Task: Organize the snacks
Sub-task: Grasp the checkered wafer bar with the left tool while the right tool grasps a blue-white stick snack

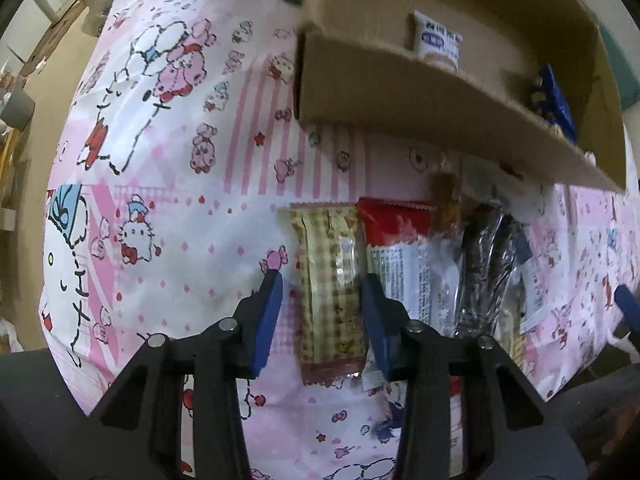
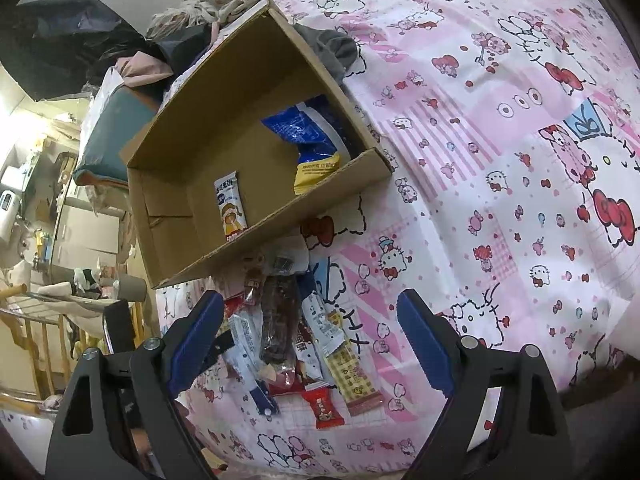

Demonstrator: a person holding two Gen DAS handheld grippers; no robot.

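Both grippers (image 1: 322, 292) (image 2: 310, 320) gape empty over snack pile (image 2: 296, 340) beside box (image 2: 192, 184); two packets (image 2: 230, 208) boxed, most remain.

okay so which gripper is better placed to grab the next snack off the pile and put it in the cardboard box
Probably left. The left gripper is open with its fingers either side of the beige checked snack bar. The right gripper is open too, but it hangs above the pile, straddling several packets, none singled out.
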